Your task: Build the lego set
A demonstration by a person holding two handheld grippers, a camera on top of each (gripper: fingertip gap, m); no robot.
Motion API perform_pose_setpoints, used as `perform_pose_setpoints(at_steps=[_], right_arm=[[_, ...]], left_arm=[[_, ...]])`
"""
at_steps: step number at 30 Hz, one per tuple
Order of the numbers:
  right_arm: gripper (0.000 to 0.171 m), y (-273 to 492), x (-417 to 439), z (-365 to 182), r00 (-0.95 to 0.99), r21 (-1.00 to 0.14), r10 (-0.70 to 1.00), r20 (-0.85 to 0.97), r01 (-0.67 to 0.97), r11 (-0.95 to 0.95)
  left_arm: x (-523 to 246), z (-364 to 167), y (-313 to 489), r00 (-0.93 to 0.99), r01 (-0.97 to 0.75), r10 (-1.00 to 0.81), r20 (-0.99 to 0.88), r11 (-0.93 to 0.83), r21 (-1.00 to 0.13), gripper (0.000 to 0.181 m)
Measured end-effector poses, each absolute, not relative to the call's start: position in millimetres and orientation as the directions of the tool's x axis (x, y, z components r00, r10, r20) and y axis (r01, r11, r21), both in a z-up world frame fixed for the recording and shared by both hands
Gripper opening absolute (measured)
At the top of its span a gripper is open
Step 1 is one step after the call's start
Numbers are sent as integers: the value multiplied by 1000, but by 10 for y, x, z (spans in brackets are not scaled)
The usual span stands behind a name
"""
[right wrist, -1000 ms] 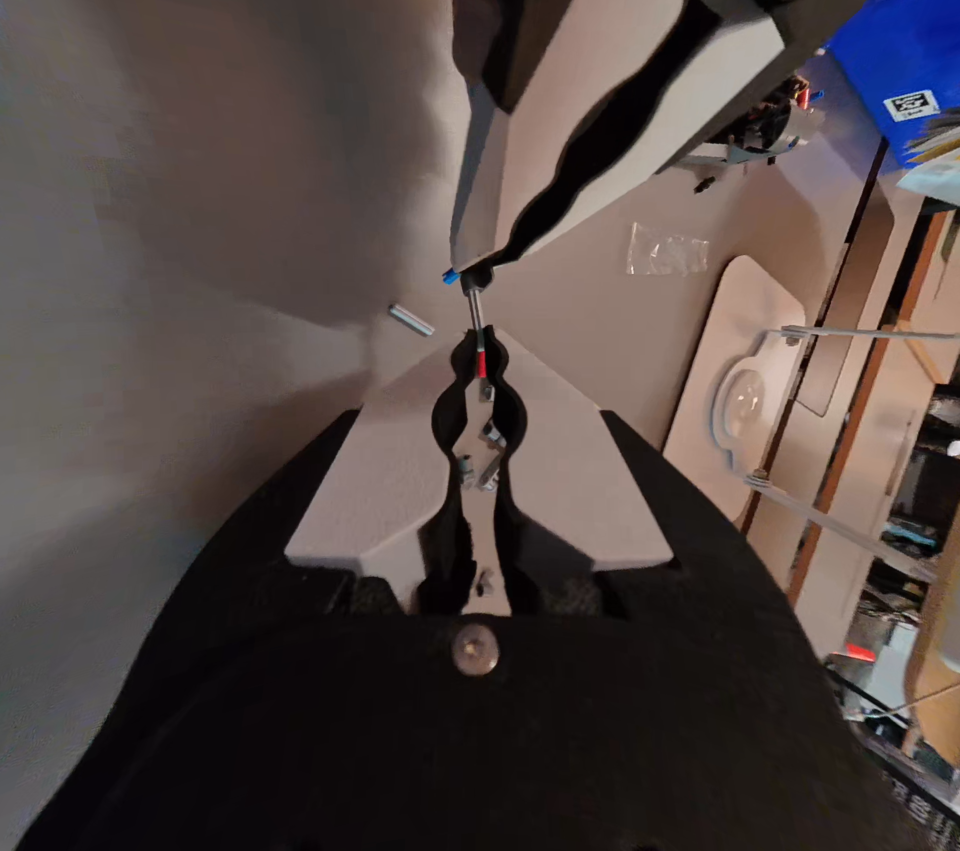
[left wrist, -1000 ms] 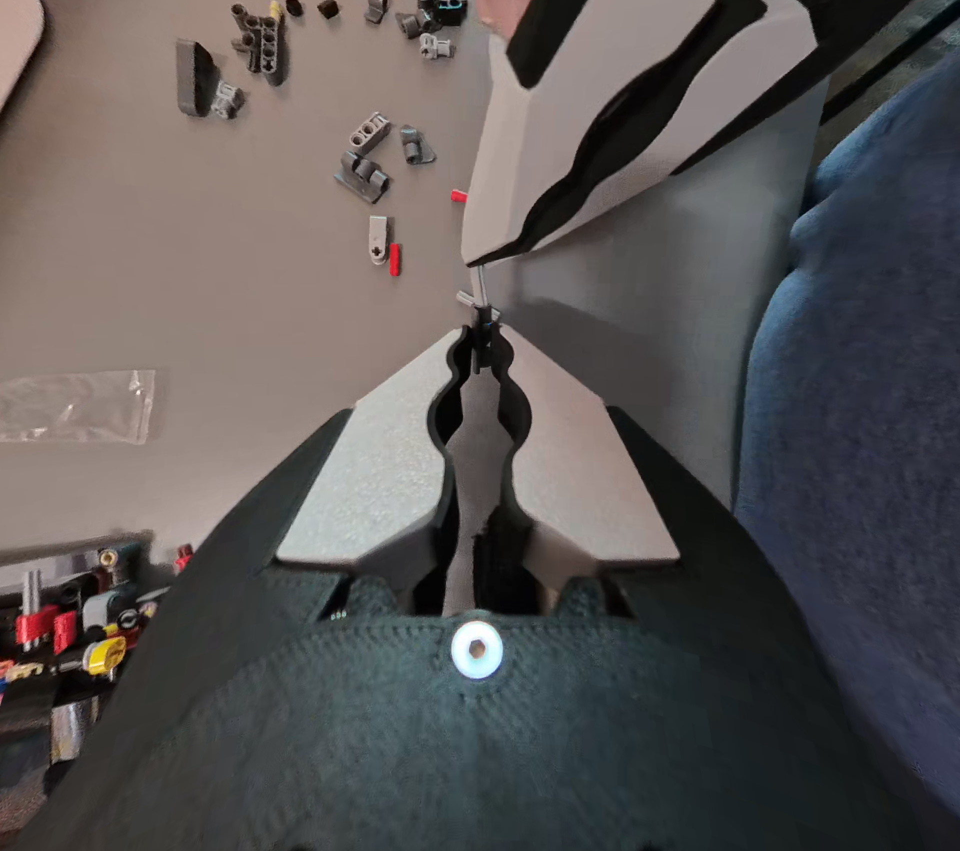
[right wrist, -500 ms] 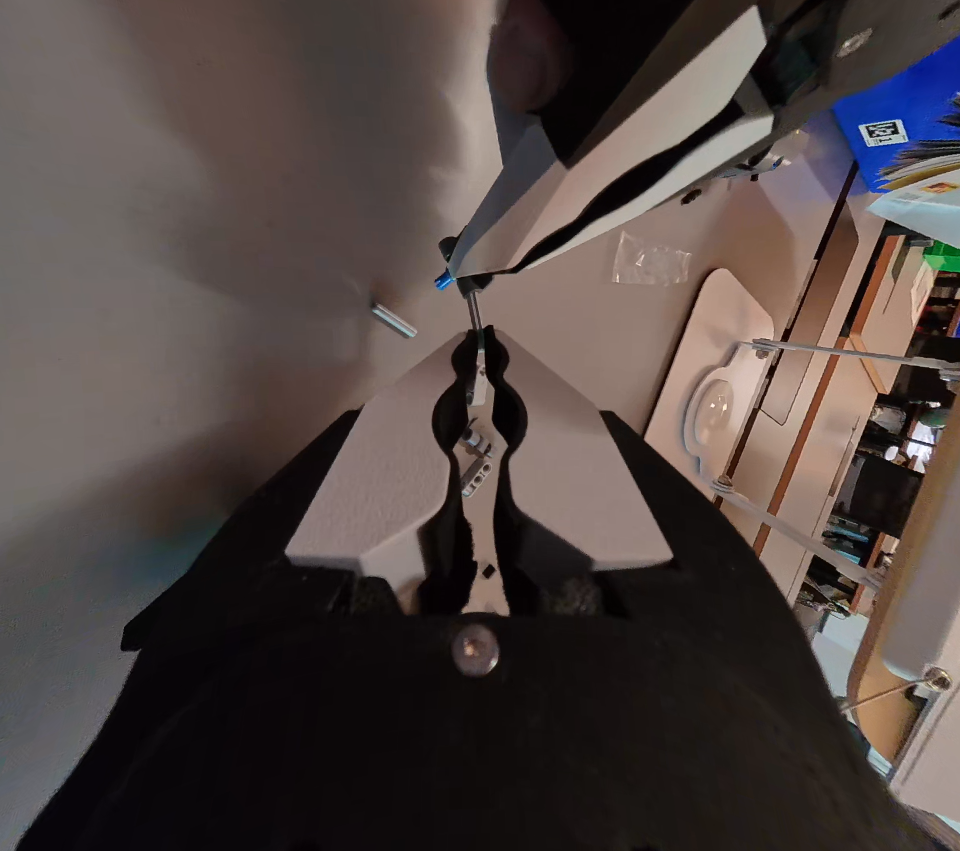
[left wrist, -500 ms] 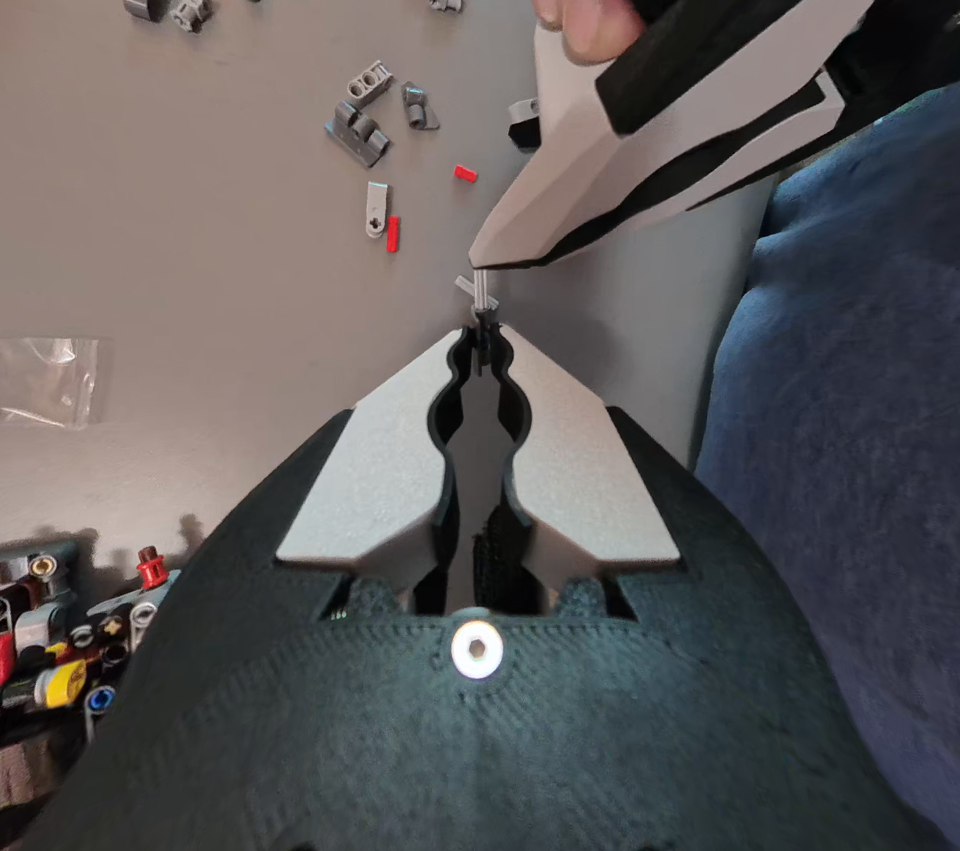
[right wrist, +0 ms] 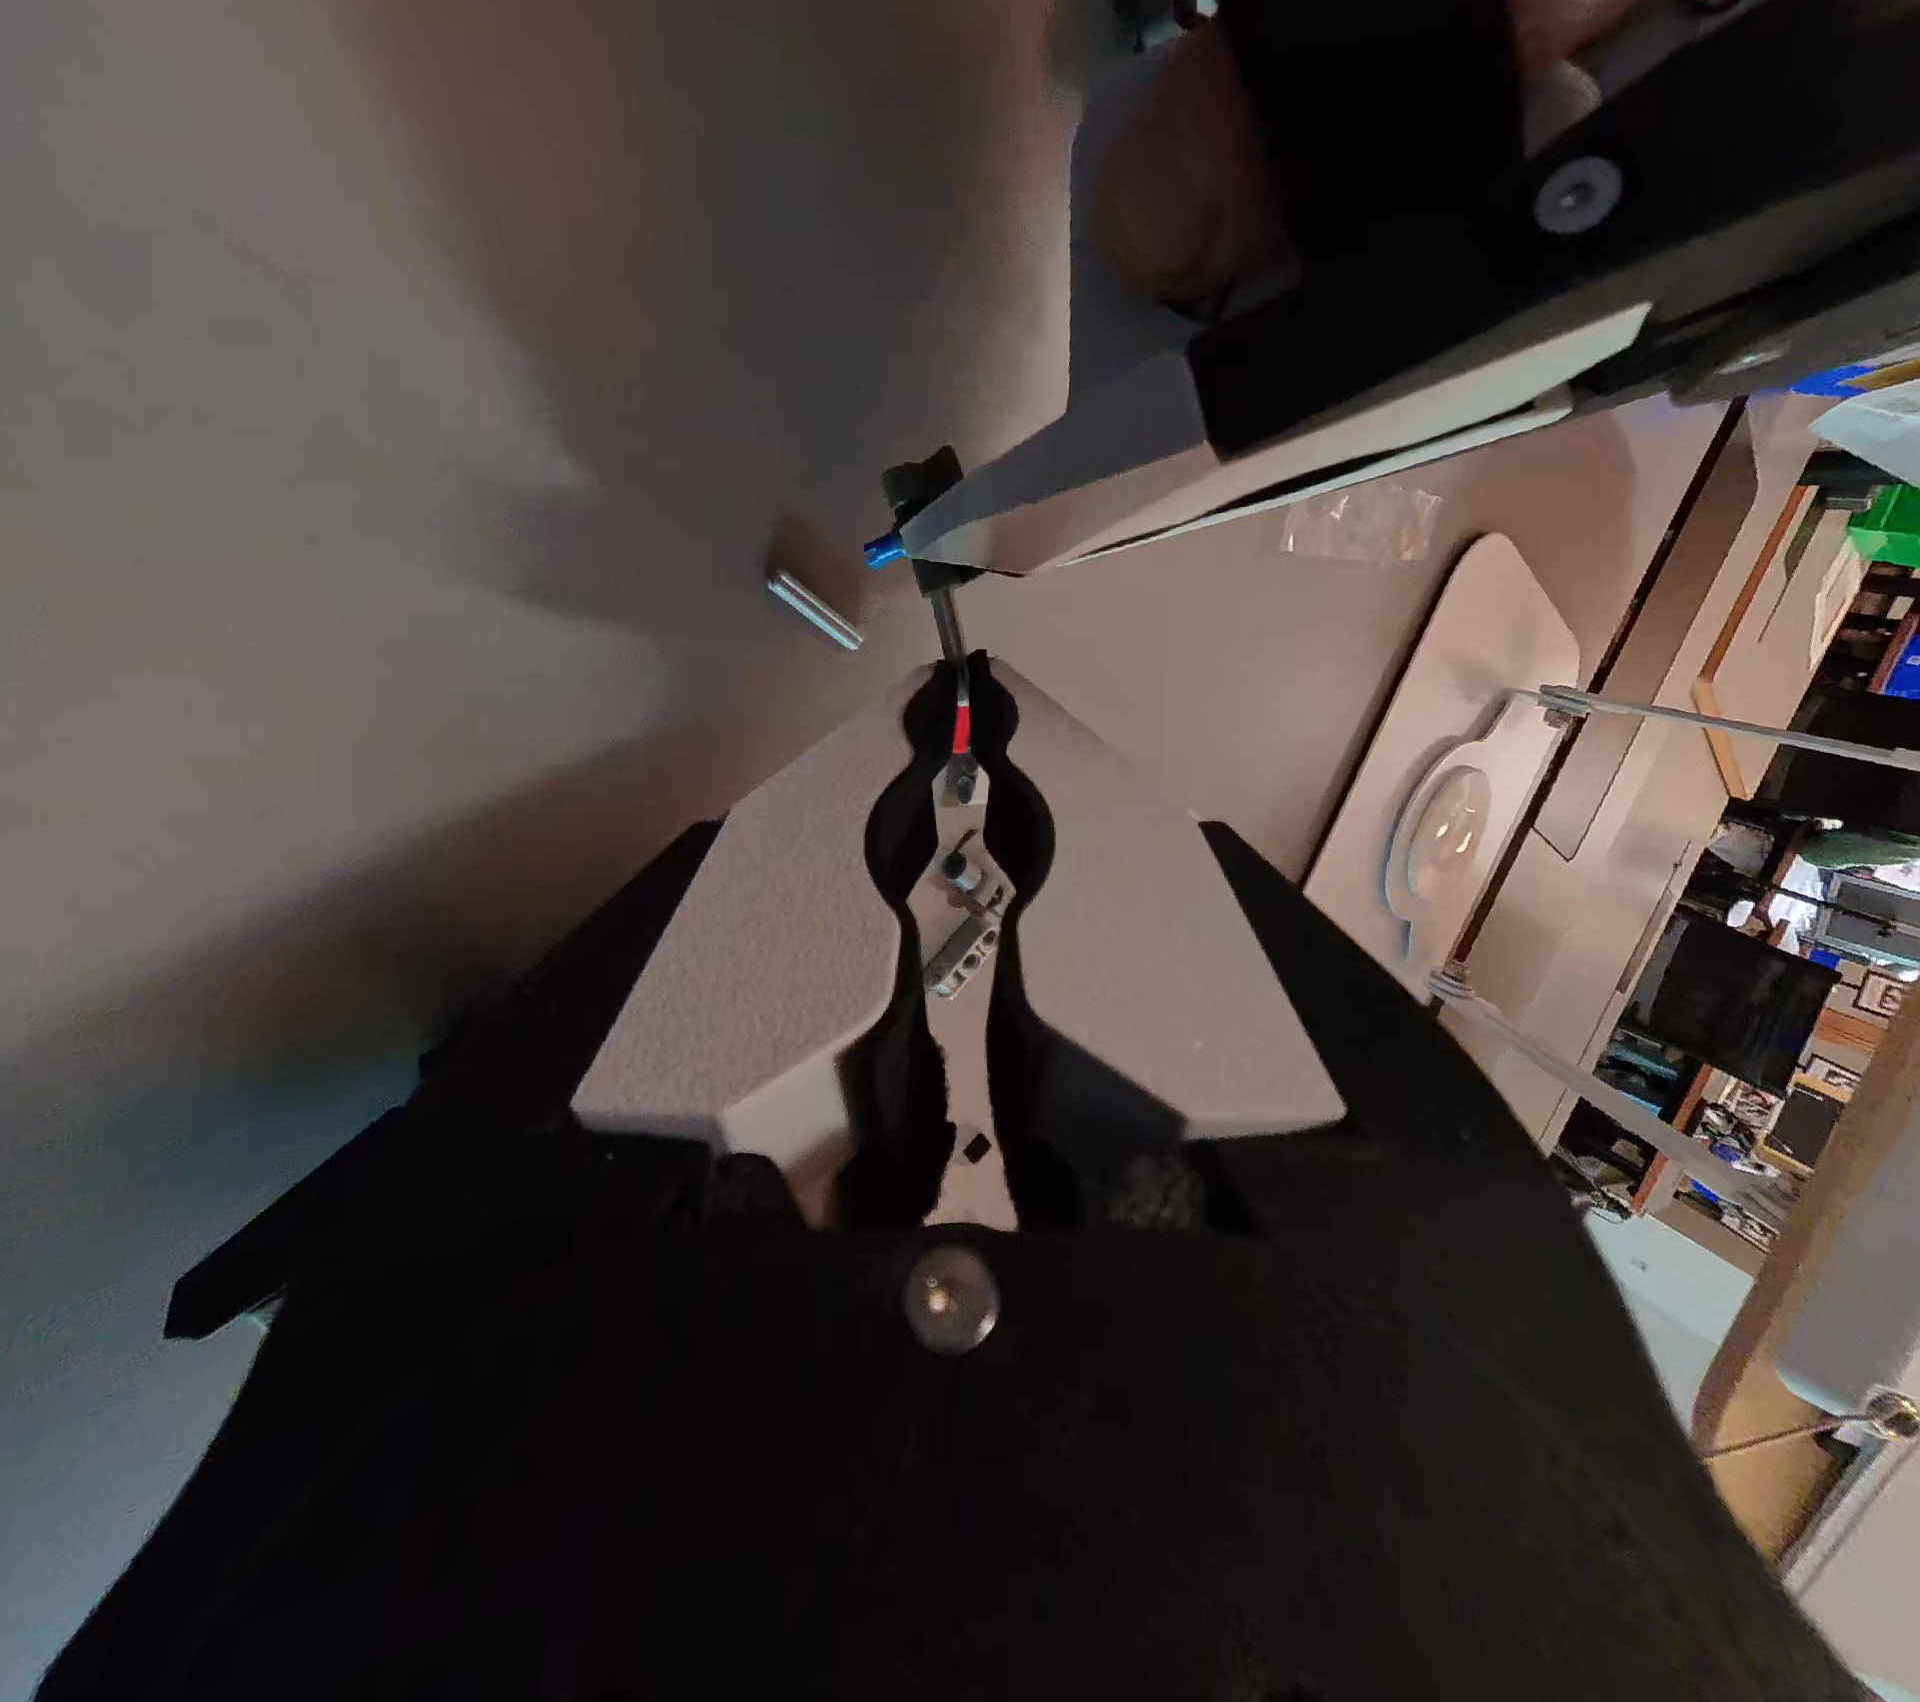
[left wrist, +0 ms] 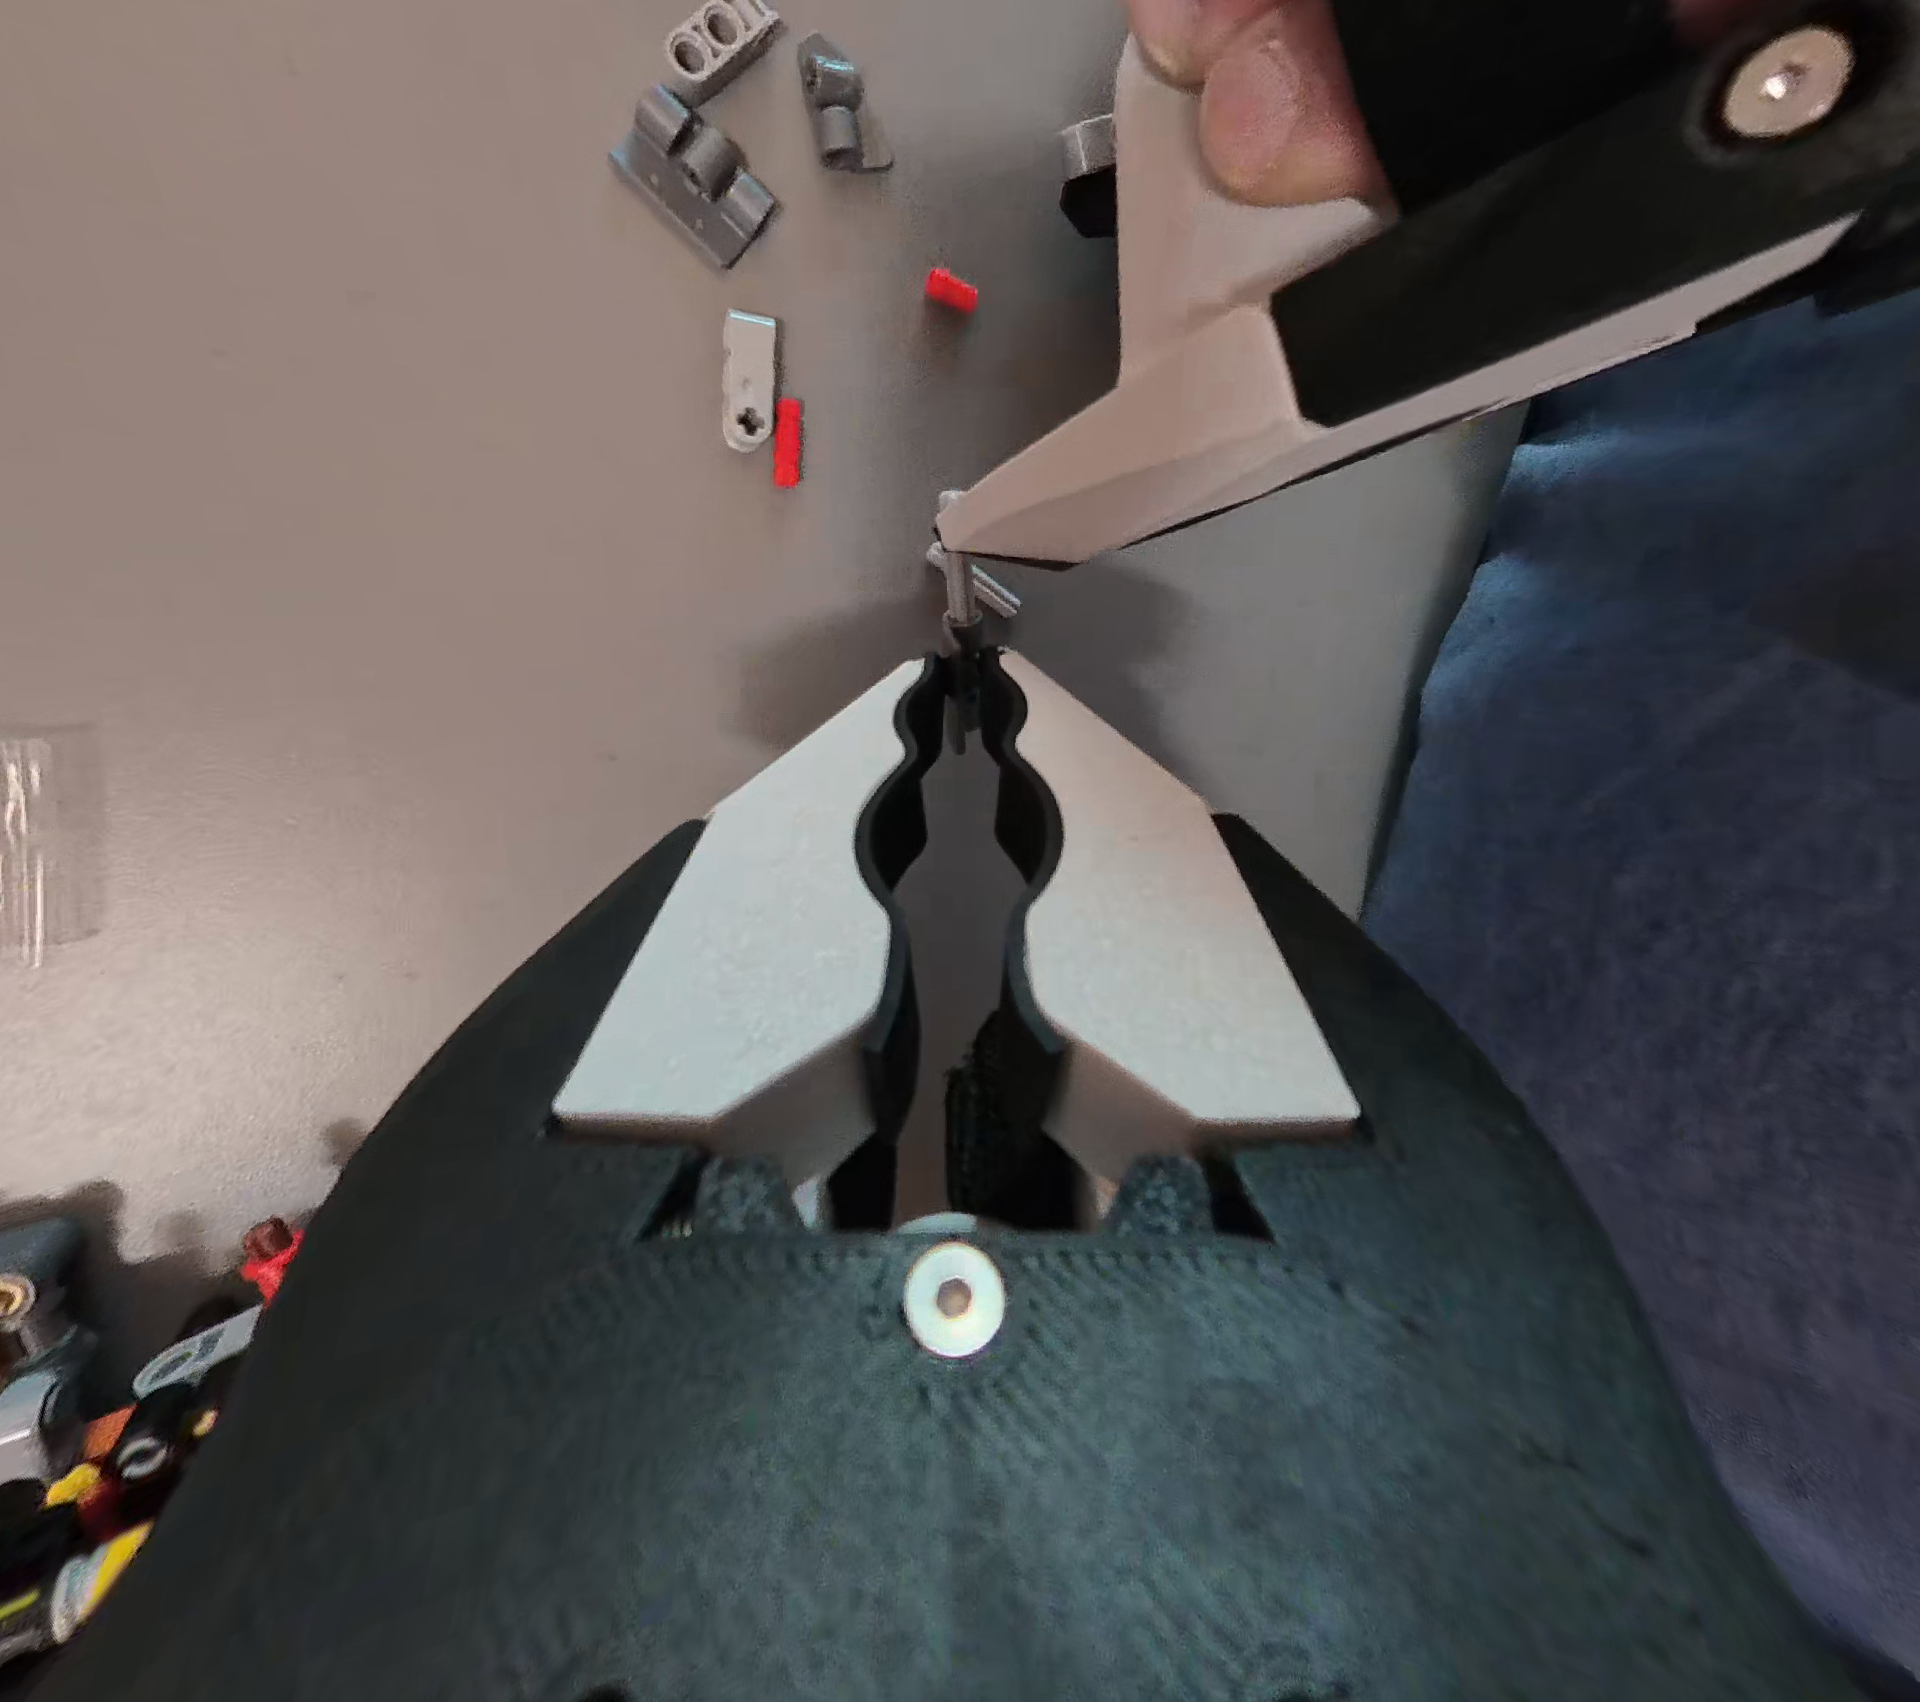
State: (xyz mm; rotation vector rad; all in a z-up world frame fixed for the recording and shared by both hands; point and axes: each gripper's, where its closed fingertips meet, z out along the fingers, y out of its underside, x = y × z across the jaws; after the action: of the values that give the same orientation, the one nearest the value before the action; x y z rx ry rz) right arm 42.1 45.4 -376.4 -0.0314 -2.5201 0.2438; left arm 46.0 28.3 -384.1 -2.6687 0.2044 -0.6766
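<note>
The build is looking barely begun. Loose grey plastic lego pieces (left wrist: 694, 117) are lying unjoined on the grey table (left wrist: 312, 509), at eleven o'clock from the left gripper (left wrist: 964, 684). Its jaws are pinching a small black connector (right wrist: 920, 480) (blue-tipped), while the right gripper (right wrist: 964, 684), jaws pressed together, is gripping the thin grey axle (right wrist: 949, 619) joining them.
</note>
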Motion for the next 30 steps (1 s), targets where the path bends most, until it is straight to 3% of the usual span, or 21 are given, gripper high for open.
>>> perform_pose_setpoints(at_steps=[1,17,19,21,25,27,30], right_arm=[[0,453,422,-3776,-820,-183,81,567,-29,983],[0,396,430,-3896,-810,-161,55,584,-49,986],[0,390,437,-3892,-830,-250,136,541,-4,968],[0,444,429,-3892,-829,-240,133,543,-2,971],[0,503,408,-3744,-843,-370,267,467,88,925],[20,558,411,-3673,-842,-462,393,368,201,864],[33,494,457,-3698,-810,-568,560,172,383,728]], left_arm=[[463,-3851,281,871,-46,-224,437,-923,-382,5],[454,-3944,373,813,5,-146,564,-966,-258,5],[443,-3937,342,824,-14,-152,546,-968,-249,5],[465,-3940,313,814,-17,-155,559,-970,-244,5],[420,-3941,333,826,-20,-163,539,-965,-261,5],[424,-3943,337,824,-4,-156,545,-963,-270,4],[422,-3945,362,820,24,-143,554,-959,-283,5]])
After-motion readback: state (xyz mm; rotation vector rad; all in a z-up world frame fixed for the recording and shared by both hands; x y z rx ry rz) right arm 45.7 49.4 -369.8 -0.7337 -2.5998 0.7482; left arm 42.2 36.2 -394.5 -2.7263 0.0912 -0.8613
